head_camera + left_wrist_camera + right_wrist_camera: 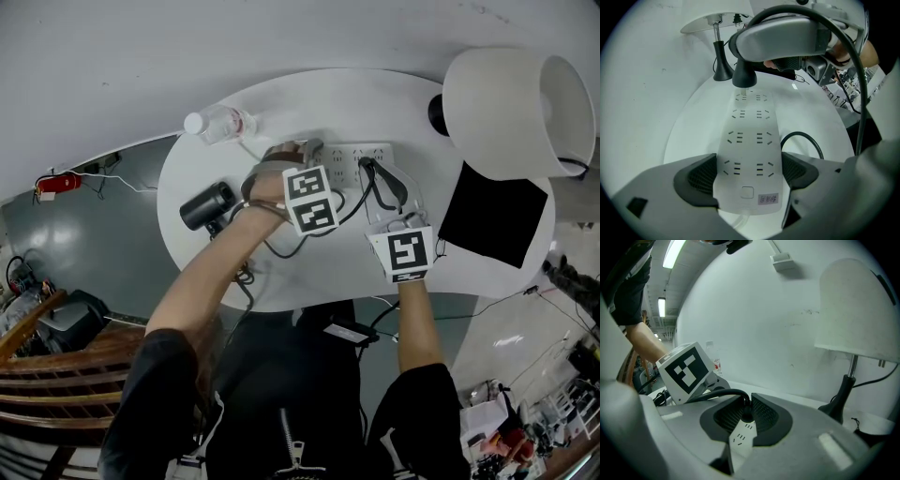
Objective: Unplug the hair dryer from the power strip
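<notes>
Right gripper view: right fingers [767,416] pinch the rigid plug [746,414] body; left fingers [700,178] clamp the light power strip's [749,140] six-o'clock end.

In the head view, the marker cubes [312,199] cover both pairs of jaws at centre frame, and the lamp shade [506,103] at upper right hides most of its stand. Low in the left gripper view, the label [768,198] on the power strip [749,140] is too small to read. At the centre of the right gripper view, the plug [747,415] sits largely hidden between the pads [766,416].
</notes>
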### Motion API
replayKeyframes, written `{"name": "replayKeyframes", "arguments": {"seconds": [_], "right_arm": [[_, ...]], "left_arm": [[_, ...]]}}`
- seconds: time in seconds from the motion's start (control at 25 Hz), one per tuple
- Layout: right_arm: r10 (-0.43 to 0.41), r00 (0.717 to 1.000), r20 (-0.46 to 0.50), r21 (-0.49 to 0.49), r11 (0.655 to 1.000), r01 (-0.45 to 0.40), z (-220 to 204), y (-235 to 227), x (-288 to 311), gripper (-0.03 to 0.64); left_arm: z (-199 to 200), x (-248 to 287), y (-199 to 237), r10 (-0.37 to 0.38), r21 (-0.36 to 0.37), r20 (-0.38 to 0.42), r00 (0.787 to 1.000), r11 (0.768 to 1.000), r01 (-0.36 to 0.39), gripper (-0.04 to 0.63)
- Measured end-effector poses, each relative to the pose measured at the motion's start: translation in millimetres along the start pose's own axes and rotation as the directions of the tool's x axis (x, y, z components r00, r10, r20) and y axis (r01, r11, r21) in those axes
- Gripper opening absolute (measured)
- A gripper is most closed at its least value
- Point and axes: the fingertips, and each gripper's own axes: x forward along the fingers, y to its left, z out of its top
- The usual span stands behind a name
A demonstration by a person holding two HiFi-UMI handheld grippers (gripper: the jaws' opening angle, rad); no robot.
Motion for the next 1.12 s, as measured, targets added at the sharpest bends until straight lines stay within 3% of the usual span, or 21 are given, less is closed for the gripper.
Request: {"name": "replayKeyframes", "arguments": {"seconds": [0.28,0.68,1.12], "right_arm": [[-0.018,1.000,-0.013,0.007,1.000,0.018,-3,1,-5,0.051],[-0.034,0.999,-0.003,0.018,0.999,0.034,3,6,-15,0.051],[-0.062,0.998,0.027,0.002,0.998,0.062,24,22,-41,0.051]], "left_arm": [[-2,-1,-2,0.008,0.016,-0.001,1.000,1.000,-0.008,0.407],[11,-26,-3,0.059,0.020,0.096,0.994,0.998,-0.061,0.405],[8,-76,-15,0.136,-0.073,0.217,0.967,0.990,-0.122,0.402]]}}
